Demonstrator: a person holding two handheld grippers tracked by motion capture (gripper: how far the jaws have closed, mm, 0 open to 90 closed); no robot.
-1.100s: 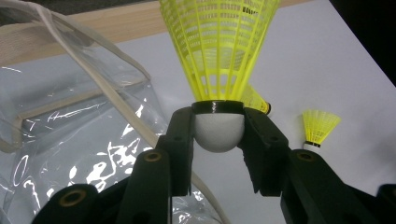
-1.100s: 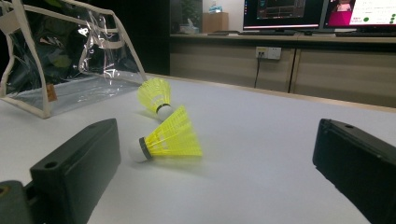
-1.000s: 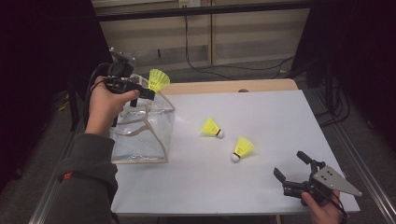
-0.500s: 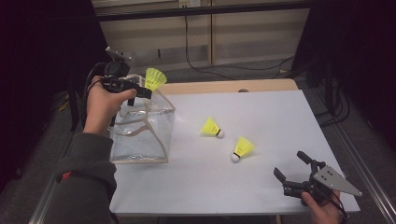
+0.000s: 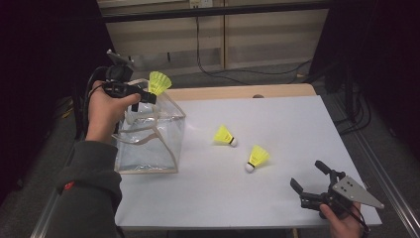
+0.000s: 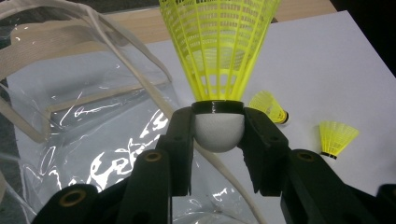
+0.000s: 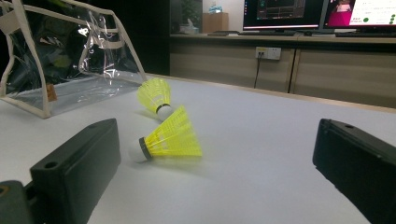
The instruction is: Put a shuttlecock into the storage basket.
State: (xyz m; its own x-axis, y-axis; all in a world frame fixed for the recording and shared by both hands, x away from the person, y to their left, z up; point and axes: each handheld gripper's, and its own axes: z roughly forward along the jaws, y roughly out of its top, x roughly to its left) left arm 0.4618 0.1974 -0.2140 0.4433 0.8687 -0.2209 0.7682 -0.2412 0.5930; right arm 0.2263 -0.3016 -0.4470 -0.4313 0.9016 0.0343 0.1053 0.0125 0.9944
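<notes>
- Yellow shuttlecock clamped by its white cork in left gripper, skirt up, over clear bag.
- Apparently above the bag's open top.
- Two loose shuttlecocks lying on table.
- Right gripper spread wide, empty, near table's front edge.

The high view is dim at its edges, its left and right sides nearly black, while the white surface is evenly lit from above. Glare streaks the clear bag. Bright monitors glow at the upper right of the right gripper view.
</notes>
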